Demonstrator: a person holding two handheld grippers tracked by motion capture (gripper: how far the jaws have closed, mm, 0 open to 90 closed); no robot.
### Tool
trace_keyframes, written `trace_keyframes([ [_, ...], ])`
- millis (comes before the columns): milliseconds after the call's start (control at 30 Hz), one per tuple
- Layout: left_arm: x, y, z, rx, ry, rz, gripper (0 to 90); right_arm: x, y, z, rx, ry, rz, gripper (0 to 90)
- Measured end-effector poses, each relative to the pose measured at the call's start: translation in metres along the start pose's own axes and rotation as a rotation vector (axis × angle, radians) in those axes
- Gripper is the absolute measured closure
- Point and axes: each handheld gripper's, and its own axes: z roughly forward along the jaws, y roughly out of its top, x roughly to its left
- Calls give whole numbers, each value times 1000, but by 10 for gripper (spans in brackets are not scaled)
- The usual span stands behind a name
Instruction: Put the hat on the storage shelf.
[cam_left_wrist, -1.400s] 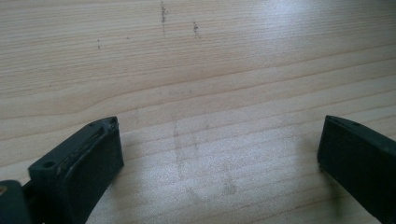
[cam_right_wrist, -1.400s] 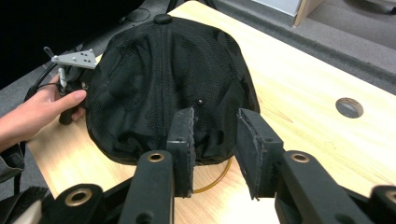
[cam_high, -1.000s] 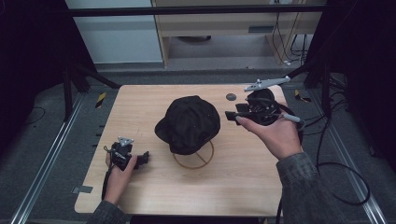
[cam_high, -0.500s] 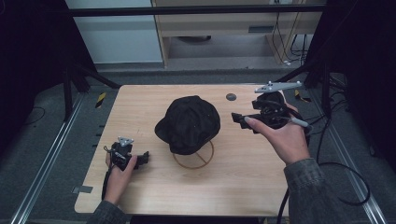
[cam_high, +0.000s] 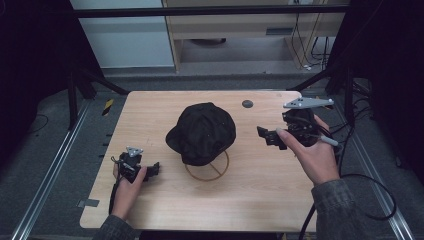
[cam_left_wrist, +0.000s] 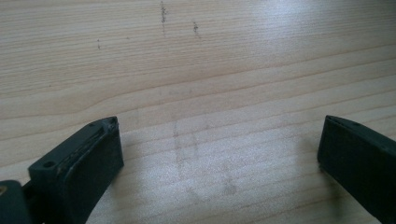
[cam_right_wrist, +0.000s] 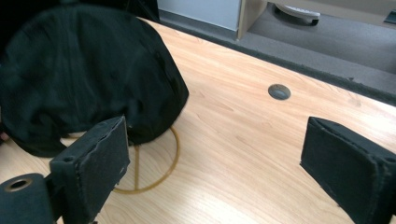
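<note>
Looked like lab or recording workshop: bare wooden table (cam_high: 260, 200) on grey carpet, black frame struts (cam_high: 320, 75), floor rails (cam_high: 50, 170), loose cables (cam_high: 310, 45), dark curtains (cam_high: 30, 60).

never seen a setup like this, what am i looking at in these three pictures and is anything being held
A person sits at a wooden table holding a hand-operated tool in each hand: the left gripper and the right gripper, each with two black jaws. The high view looks down from above. The other two pictures come from small cameras riding on each gripper, looking out between its own jaws. On the table, a black cap rests on a thin ring-shaped stand, with a small dark disc near the far edge. Both pairs of jaws stand wide open with nothing between them.
</note>
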Motion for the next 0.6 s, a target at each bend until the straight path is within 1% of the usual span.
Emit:
trace_keyframes([
  [67, 0, 0, 0, 3, 0, 3, 0, -1, -7, 1, 8, 0, 3, 76],
  [167, 0, 0, 0, 3, 0, 3, 0, -3, -22, 5, 26, -4, 11, 77],
  [233, 0, 0, 0, 3, 0, 3, 0, -4, -29, 8, 30, -3, 21, 89],
  [333, 0, 0, 0, 3, 0, 3, 0, -4, -42, 13, 35, -13, 18, 105],
  [400, 0, 0, 0, 3, 0, 4, 0, -3, -49, 16, 38, -11, 24, 107],
  [600, 0, 0, 0, 3, 0, 3, 0, -2, -74, 32, 68, -8, 21, 109],
])
